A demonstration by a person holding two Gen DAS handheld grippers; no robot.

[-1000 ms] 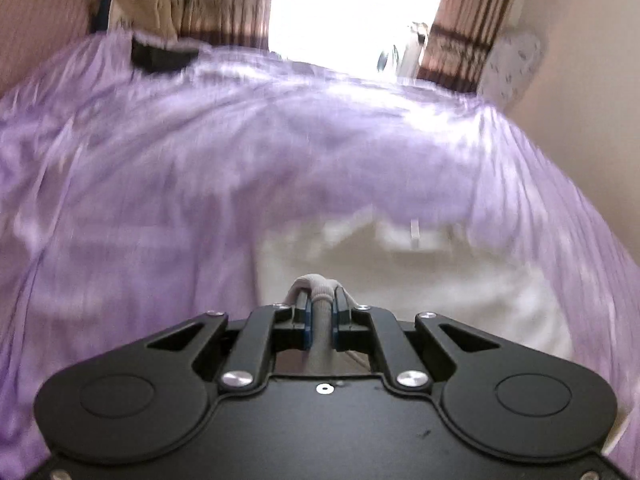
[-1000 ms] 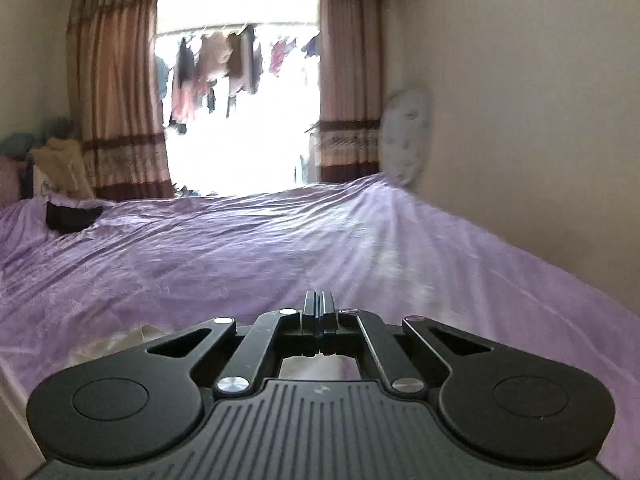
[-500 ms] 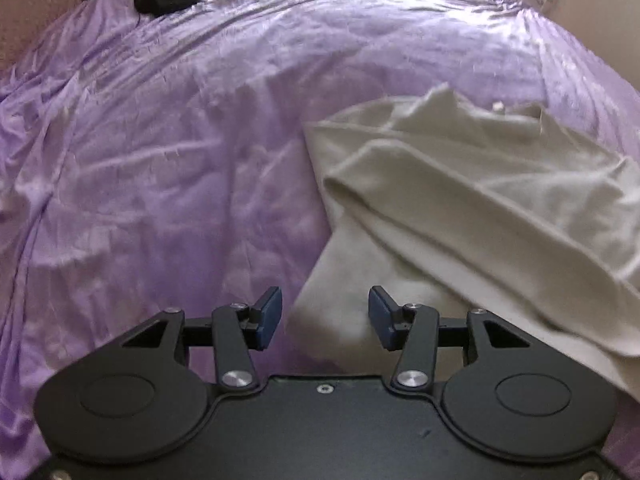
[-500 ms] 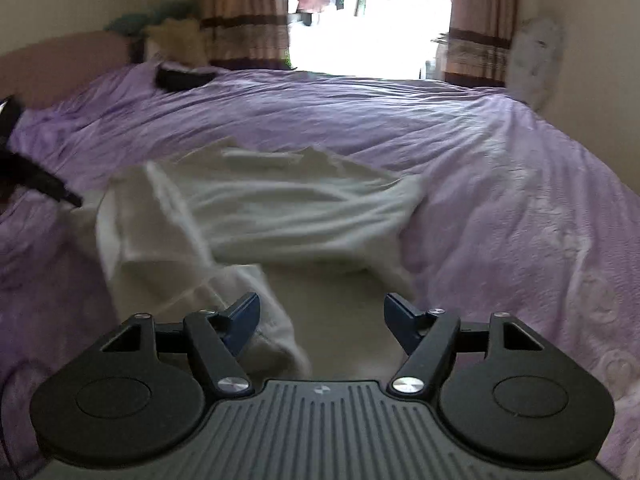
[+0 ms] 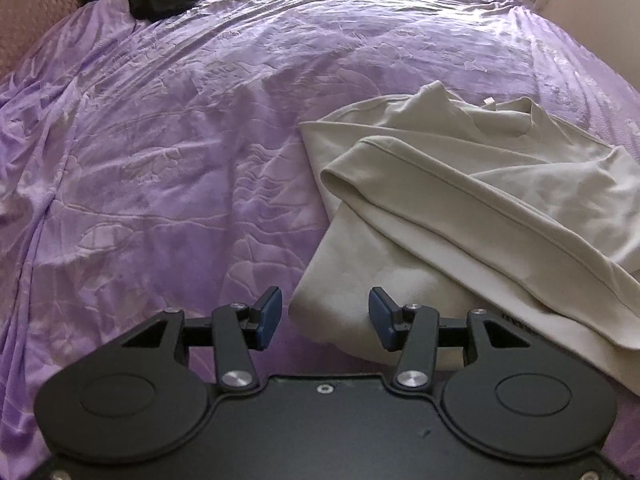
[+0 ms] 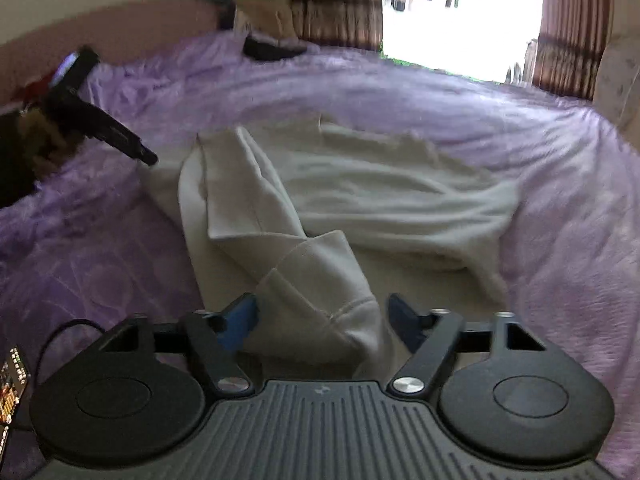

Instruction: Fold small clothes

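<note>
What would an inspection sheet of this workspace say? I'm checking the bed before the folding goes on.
Surface: purple bedspread, wrinkled.
Job's things: cream garment lying rumpled, part folded over.
Clutter: dark item at the far end.
Grippers: left gripper open over the garment's corner; right gripper closing, a fold between its jaws, not yet pinched.
Cables: black cable at the right view's lower left.
Surroundings: striped curtains, bright window.

— What am I looking at on my feeds?

— One cream shirt (image 5: pixel 460 184), long-sleeved, lying rumpled on the purple bed toward its right edge, near my side.

— Is it flat?

— Partly. Its hem is turned back over the body, and a cuffed sleeve (image 6: pixel 312 280) lies across it toward me.
</note>
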